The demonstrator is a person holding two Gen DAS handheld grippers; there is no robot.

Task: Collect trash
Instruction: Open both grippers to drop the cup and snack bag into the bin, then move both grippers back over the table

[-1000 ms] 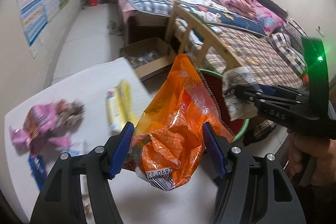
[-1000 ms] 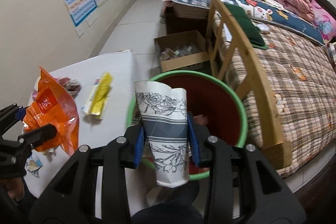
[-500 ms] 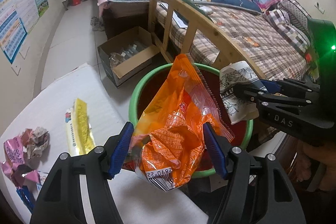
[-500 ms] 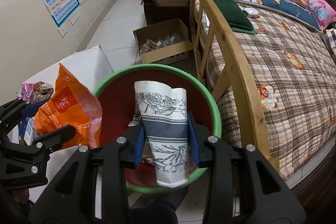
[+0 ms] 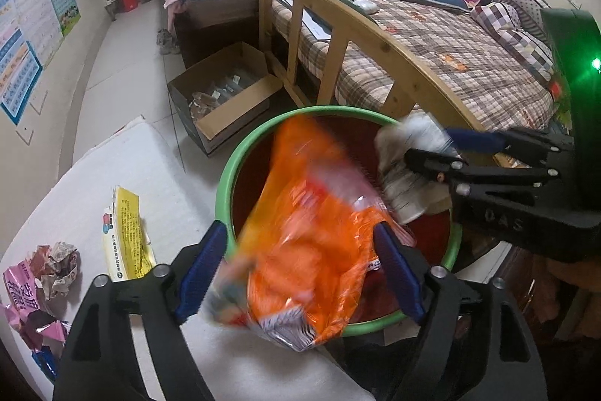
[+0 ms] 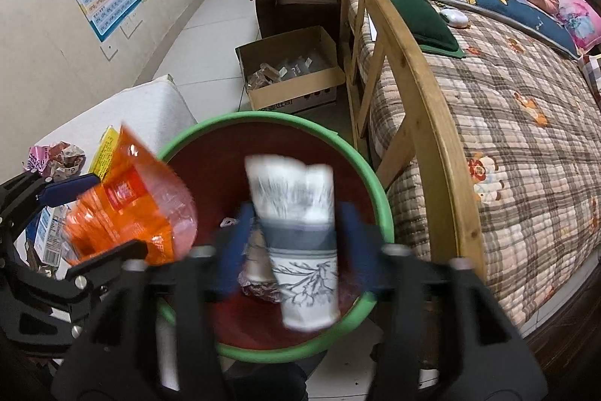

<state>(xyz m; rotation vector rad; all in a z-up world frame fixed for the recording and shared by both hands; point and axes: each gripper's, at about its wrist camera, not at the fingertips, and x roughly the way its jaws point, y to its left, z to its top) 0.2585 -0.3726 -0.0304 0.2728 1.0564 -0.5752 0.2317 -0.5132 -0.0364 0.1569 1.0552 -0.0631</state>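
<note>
A green-rimmed bin [image 5: 240,156] with a red inside stands below both grippers, beside the white table. My left gripper [image 5: 300,269] hangs over its near rim with its jaws opening. The orange snack bag [image 5: 308,232] sits blurred between the blue pads, slipping down toward the bin. My right gripper [image 6: 296,247] is above the bin [image 6: 379,190], jaws opening too. The flower-printed paper cup [image 6: 296,198] is blurred between its pads with a gap on each side. Crumpled trash lies on the bin's floor. In the left wrist view the right gripper [image 5: 432,153] and the cup [image 5: 405,183] show at the right.
A yellow wrapper [image 5: 126,235] and crumpled pink wrappers [image 5: 37,273] lie on the white table [image 5: 131,168]. An open cardboard box [image 5: 225,100] sits on the floor past the bin. A wooden bed frame [image 5: 338,36] runs close along the bin's far right side.
Both grippers came over the bin and sank a little. Their jaws have widened, and the orange bag and the paper cup now slide loose and blurred between the pads.
</note>
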